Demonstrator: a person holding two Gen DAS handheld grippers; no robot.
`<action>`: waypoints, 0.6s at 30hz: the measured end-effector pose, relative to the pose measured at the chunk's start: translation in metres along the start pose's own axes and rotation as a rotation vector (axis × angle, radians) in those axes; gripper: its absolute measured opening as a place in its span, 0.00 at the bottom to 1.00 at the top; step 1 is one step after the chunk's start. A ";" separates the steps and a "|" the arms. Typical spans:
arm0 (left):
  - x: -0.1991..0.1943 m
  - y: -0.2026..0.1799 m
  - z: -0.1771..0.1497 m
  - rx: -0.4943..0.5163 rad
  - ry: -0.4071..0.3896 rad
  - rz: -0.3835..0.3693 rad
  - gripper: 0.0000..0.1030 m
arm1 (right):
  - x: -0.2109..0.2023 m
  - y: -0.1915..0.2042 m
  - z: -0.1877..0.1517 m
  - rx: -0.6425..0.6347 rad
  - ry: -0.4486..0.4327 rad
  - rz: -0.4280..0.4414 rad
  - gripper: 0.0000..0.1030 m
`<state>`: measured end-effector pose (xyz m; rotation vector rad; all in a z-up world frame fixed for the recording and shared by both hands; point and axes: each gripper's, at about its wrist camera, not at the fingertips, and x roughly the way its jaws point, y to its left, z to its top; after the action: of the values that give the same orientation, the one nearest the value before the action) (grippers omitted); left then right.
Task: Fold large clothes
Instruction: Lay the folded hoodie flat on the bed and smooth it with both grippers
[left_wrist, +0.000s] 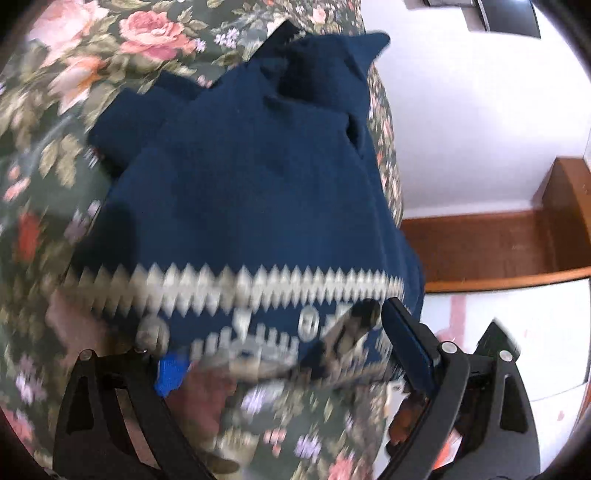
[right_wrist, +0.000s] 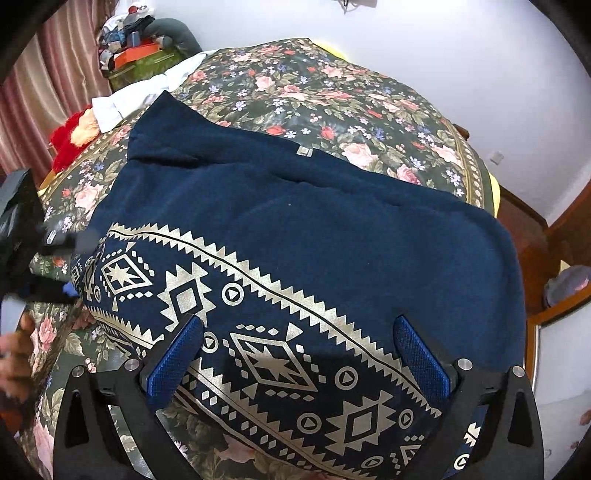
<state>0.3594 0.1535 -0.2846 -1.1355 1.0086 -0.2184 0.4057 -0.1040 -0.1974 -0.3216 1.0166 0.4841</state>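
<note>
A large navy garment (right_wrist: 303, 221) with a gold geometric band lies spread on a floral bedspread (right_wrist: 332, 96). My right gripper (right_wrist: 299, 358) is open, its blue-padded fingers (right_wrist: 173, 362) straddling the patterned hem from above. In the blurred left wrist view, the same garment (left_wrist: 236, 184) fills the middle, its patterned edge lying between the fingers. My left gripper (left_wrist: 284, 354) is wide open over that edge, and its left pad is partly hidden by cloth. The left gripper also shows at the left edge of the right wrist view (right_wrist: 55, 266), at the garment's corner.
A white cloth (right_wrist: 147, 92) and a red plush item (right_wrist: 70, 136) lie at the bed's far left. A cluttered pile (right_wrist: 136, 40) stands by pink curtains. A wooden bed frame (left_wrist: 491, 251) and white wall border the right side. A hand (right_wrist: 14, 354) shows at left.
</note>
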 end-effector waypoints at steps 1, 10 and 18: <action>0.003 -0.001 0.005 -0.005 -0.008 0.001 0.91 | 0.001 -0.001 0.000 -0.001 0.001 0.004 1.00; 0.022 -0.008 0.034 -0.081 -0.165 0.138 0.54 | 0.002 -0.002 0.002 -0.002 0.004 0.030 1.00; -0.026 -0.054 0.022 0.070 -0.330 0.217 0.12 | -0.016 0.014 0.008 -0.064 0.003 0.040 1.00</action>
<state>0.3790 0.1588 -0.2241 -0.9522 0.8144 0.1047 0.3974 -0.0925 -0.1796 -0.3591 1.0137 0.5534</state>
